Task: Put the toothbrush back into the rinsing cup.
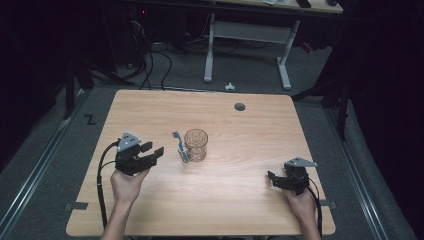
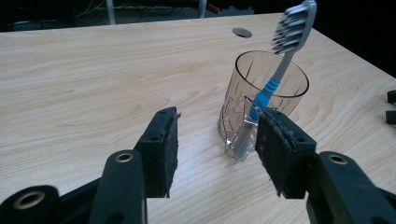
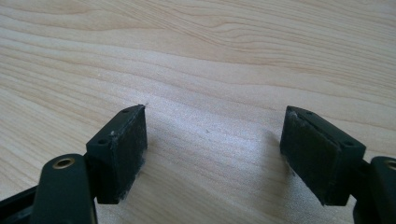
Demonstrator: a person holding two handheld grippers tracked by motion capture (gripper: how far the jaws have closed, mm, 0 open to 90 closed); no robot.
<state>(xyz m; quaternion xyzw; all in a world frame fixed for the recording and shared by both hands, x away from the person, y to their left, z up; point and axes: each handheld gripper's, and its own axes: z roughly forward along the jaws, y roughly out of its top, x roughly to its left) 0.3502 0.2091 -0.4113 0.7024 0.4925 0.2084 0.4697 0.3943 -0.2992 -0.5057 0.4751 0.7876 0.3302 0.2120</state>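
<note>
Judging the toothbrush (image 2: 280, 79) first: it looks light and stiff, a slim plastic stick with a blue rubbery band partway up the handle, and that band is where I'd take hold, since the smooth plastic below it could slip between my pads. It leans against the outside of the glass (image 2: 261, 93), bristles up above the rim, foot on the wood close to the glass's base. A careless nudge would probably tip it or send it sliding. The glass is cut and clear, likely heavier and breakable, so I'd avoid knocking it. Both stand near the middle of the table (image 1: 240, 200), well away from every edge and nearer than the round hole by the far edge.

My left gripper (image 1: 150, 152) sits toward the left edge, level with the glass and pointing at it, jaws apart with nothing between them; in its own view the brush handle lines up just beyond the right pad. My right gripper (image 1: 274, 179) rests low near the right near corner, jaws wide apart over bare wood, aimed inward.
</note>
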